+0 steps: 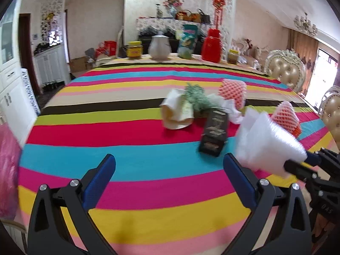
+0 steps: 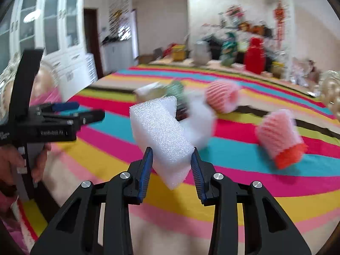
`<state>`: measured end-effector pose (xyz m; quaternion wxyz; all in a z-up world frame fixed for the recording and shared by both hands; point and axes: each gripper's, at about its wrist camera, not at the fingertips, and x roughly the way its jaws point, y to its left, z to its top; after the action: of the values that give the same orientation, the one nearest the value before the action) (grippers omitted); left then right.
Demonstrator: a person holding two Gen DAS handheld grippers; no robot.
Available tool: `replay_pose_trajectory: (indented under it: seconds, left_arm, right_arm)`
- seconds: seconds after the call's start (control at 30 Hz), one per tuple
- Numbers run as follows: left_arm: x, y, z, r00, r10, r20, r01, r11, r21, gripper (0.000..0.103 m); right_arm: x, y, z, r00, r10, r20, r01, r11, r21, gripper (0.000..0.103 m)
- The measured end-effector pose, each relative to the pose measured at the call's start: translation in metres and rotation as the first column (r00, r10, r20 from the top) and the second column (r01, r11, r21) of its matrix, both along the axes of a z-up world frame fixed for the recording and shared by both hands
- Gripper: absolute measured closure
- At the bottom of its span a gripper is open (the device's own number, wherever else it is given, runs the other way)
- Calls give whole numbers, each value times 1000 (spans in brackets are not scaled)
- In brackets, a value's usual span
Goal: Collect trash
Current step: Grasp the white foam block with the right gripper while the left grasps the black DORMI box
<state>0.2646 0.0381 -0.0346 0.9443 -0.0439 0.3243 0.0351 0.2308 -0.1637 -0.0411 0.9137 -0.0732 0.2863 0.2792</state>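
Note:
My right gripper (image 2: 171, 159) is shut on a white foam block (image 2: 163, 131) and holds it above the striped tablecloth (image 2: 106, 148); the block also shows in the left wrist view (image 1: 267, 142). My left gripper (image 1: 170, 170) is open and empty above the table's near side. Trash lies mid-table: a crumpled paper wrapper (image 1: 177, 114), a green sprig (image 1: 195, 97), a dark small box (image 1: 214, 133), a white tissue (image 1: 231, 108) and two pink foam fruit nets (image 1: 232, 91) (image 1: 285, 119).
A pink plastic bag (image 1: 8, 170) hangs at the left edge. At the table's far end stand a yellow-lid jar (image 1: 134, 50), a white jug (image 1: 159, 47), a green packet (image 1: 188, 41) and a red container (image 1: 211, 45). Padded chairs (image 1: 284, 70) stand on the right.

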Motion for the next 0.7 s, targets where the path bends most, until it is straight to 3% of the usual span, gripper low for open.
replay_pose_trajectory:
  seconds: [0.27, 0.5, 0.57, 0.67, 0.7]
  left_arm:
    - [52, -38, -7, 997, -61, -40, 62, 998, 34, 5]
    - [87, -54, -24, 991, -77, -105, 87, 992, 91, 21]
    - [95, -55, -28, 987, -86, -136, 99, 991, 85, 32]
    - [101, -56, -34, 979, -108, -172, 122, 990, 76, 55]
    - [102, -57, -35, 976, -126, -180, 141, 988, 68, 58]
  right_arm:
    - [18, -49, 5, 982, -187, 2, 184, 972, 145, 67]
    - [23, -53, 4, 972, -233, 1, 230, 960, 161, 67]
    - [23, -52, 3, 973, -231, -2, 229, 960, 159, 67]
    - [22, -52, 2, 974, -226, 2, 224, 963, 149, 67]
    - [23, -51, 2, 974, -225, 3, 222, 964, 146, 67]
